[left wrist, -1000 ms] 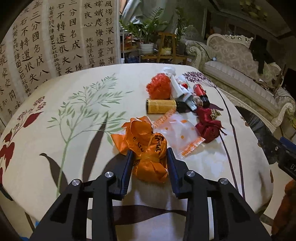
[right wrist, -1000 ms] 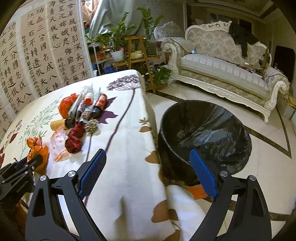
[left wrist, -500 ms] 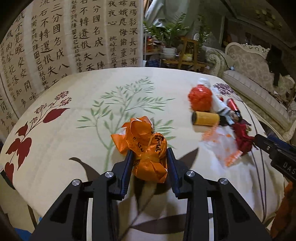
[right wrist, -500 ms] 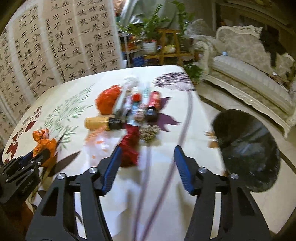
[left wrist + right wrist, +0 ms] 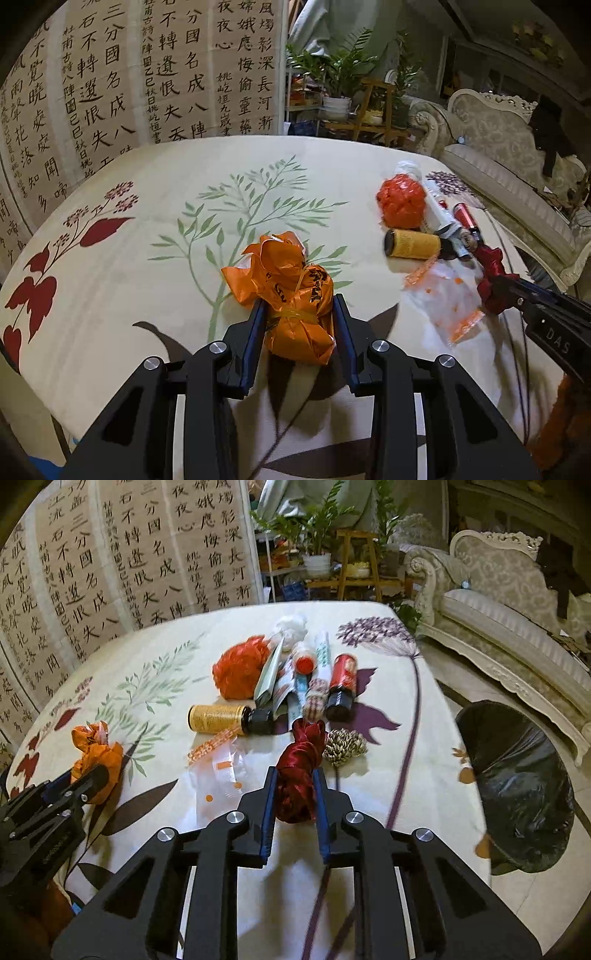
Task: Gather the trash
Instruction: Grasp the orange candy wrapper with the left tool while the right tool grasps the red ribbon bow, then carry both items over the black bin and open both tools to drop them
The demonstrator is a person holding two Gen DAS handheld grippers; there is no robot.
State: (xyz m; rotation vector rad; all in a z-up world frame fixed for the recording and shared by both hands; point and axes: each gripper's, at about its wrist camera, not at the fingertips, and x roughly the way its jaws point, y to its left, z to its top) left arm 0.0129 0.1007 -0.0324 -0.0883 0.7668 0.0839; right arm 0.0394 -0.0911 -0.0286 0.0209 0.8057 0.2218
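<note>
I'm holding two things at once rn. My left gripper (image 5: 298,321) is pinching the orange plastic bag (image 5: 291,291), a crumpled one tied w/ a band; both pads are pressing on its sides, over the tablecloth (image 5: 147,258).

My right gripper (image 5: 294,794) has just been closing its jaws, and now they're squeezing the dark red ribbon bundle (image 5: 300,771) between them. The ribbon's far end is sticking out past the tips.

I'm using the yellow bottle (image 5: 218,718) as my marker. It's lying on its side w/ a black cap. The red ribbon bundle is just in front of it and a bit to the right. The clear bag w/ orange dots (image 5: 221,771) is lying flat right in front of it, touching or nearly. The red mesh ball (image 5: 240,670) is just behind it. A small heap is sitting to its right: a white packet (image 5: 269,675), a bottle w/ a red cap (image 5: 304,661), a red can (image 5: 343,685). The gold-and-black string bow (image 5: 345,744) is also to its right, beside the ribbon. The orange bag is well to its left.

The bin w/ a black liner (image 5: 517,786) is standing on the floor, far right of the bottle, off the table edge.
</note>
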